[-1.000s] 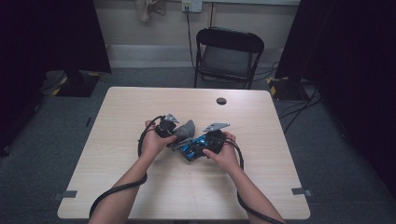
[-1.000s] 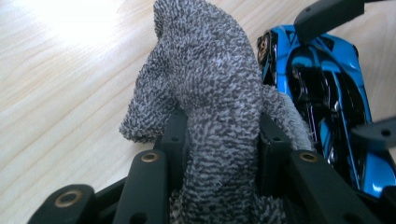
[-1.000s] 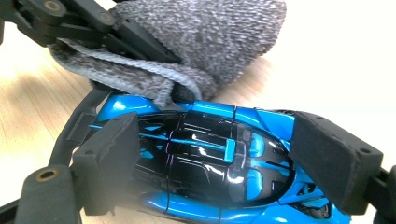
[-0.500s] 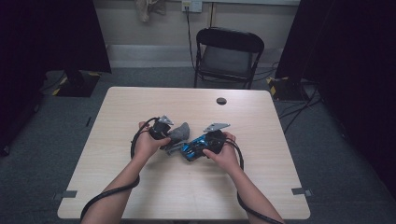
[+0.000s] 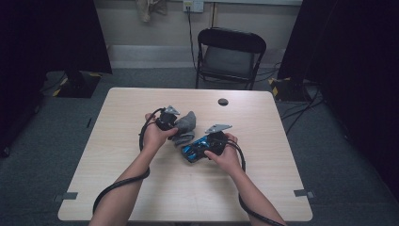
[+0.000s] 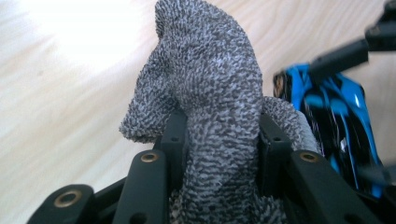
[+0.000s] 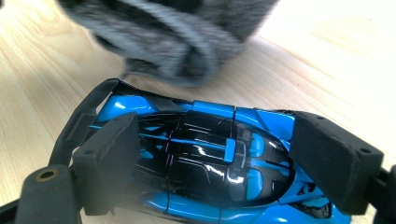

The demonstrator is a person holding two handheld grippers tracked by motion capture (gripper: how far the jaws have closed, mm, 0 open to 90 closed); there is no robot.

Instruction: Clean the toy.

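Cloth (image 6: 205,93) is what your left gripper (image 5: 175,123) holds: the grey knitted piece is bunched between its two jaws, which are pressed narrow on it, and the free end stands up above them. In the high view the cloth (image 5: 185,123) is lifted a little off the table (image 5: 141,188), just beyond the middle of it, and a lower fold hangs down toward the car (image 5: 196,148).

Your right gripper (image 5: 200,149) is on the car, a blue and black toy that lies on the tabletop close to the centre, a little toward the right edge. In the right gripper view the two pads (image 7: 109,161) stand on either side of the car (image 7: 205,163), against its body, so the jaws are rather wide and closed on it. The cloth (image 7: 173,32) is just beyond the car's far end there, near it; if they touch, I cannot tell.
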